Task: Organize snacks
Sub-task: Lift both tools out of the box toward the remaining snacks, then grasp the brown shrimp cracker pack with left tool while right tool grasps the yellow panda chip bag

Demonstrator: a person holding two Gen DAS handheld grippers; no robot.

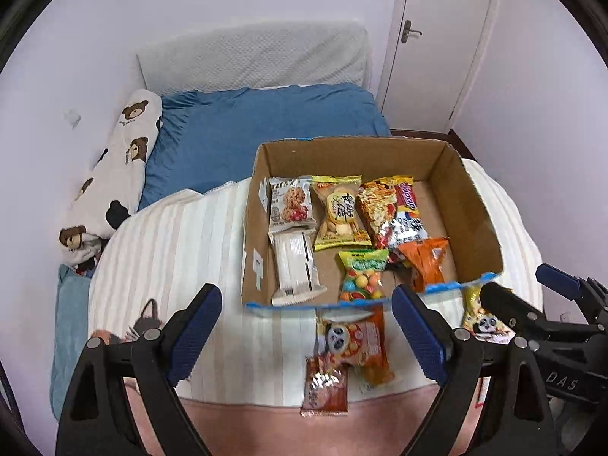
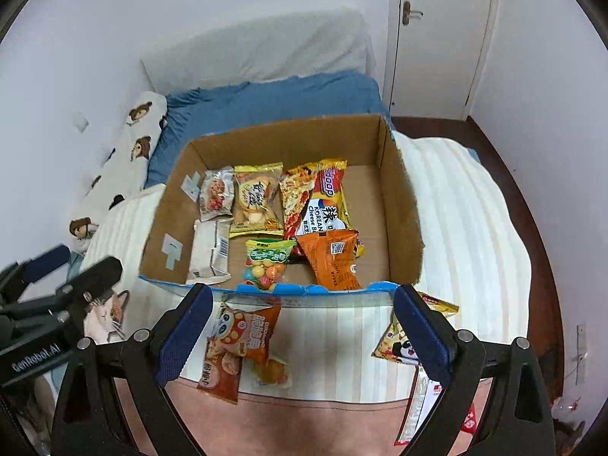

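Hovering near the box [image 2: 402, 205], both grippers stand with jaws wide apart and nothing between them: the left gripper [image 1: 306, 328] above the panda pack [image 1: 355, 340] and the brown sachet [image 1: 325, 387], the right gripper [image 2: 300, 328] with its right finger over the yellow pack [image 2: 395, 345]. These loose snacks lie on the striped blanket [image 2: 463, 228] just near of the box's near wall, while seven packs already lie inside, filling the left and middle and leaving the far right floor bare. Trouble would likely come from the overlap: the panda pack partly covers the sachet, so a pinch there may lift both or drag one off the near edge of the bed, where the sachet already hangs over the pink strip [image 1: 266, 418]. Soft bedding gives under a push, so fingers may sink and skid off the slick film. A carried pack could also catch the ragged blue-taped near wall, and the candy bag [image 2: 266, 266] and orange pack [image 2: 330, 262] crowd that wall. Hard to make out: the red-and-white wrapper [image 2: 421, 406] at lower right is mostly hidden behind the right finger, the yellow pack is partly covered in both views, and much of the print is too small to read.
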